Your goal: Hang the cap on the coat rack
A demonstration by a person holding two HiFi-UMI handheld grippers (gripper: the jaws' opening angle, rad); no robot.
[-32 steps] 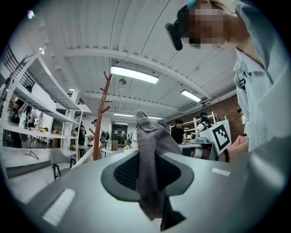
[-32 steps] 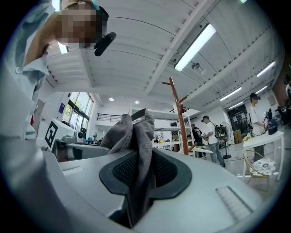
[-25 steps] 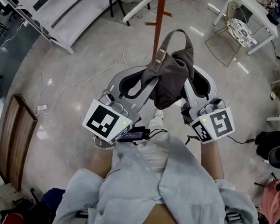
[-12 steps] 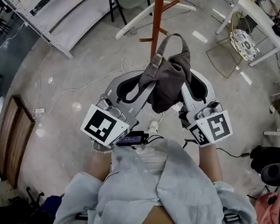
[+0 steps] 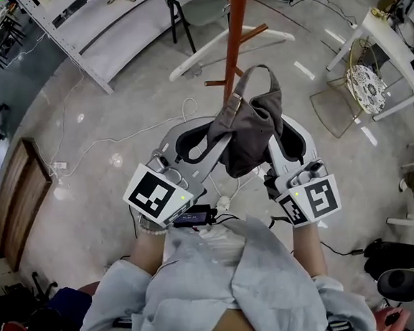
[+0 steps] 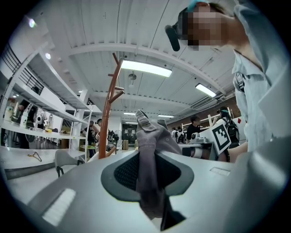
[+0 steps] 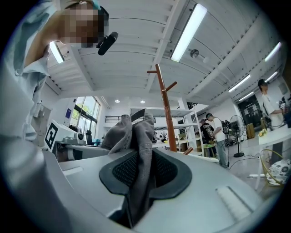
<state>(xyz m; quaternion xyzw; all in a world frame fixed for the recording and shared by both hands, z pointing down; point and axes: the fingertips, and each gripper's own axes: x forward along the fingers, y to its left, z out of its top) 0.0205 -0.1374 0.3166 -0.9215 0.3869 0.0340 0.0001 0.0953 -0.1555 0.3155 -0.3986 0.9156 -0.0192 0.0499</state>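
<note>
- the left gripper [image 5: 203, 141] and the right gripper [image 5: 283, 141] are both pinching the soft grey-brown fabric cap [image 5: 250, 125], one on each side. each gripper view shows cloth squeezed between the dark pads, so neither is empty.
- the cap hangs between them on the person's side of the tall reddish-brown wooden coat rack [image 5: 233, 33]. its back strap loop [image 5: 258, 77] stands up toward the pole. from the head view i can't tell if the loop touches the pole, but it looks just short of it.
- the rack's angled wooden pegs [image 5: 253, 34] stick out on the far side of the cap. in the left gripper view they sit higher on the pole [image 6: 109, 116] than the cap's top [image 6: 146, 125].
- i'd say this is the carry-in step and the hanging isn't done yet.
- tips for doing it well:
  - keep both pinches firm, because the fabric is floppy and will sag if one side lets go early.
  - pull the two grippers slightly apart so the strap loop or the crown opening stays wide.
  - pick one peg, raise the cap above its tip, then come in over the tip and lower onto it.
  - don't shove the pole, it's a free-standing rack and could probably wobble.
  - open the jaws only once the peg carries the weight.
</note>
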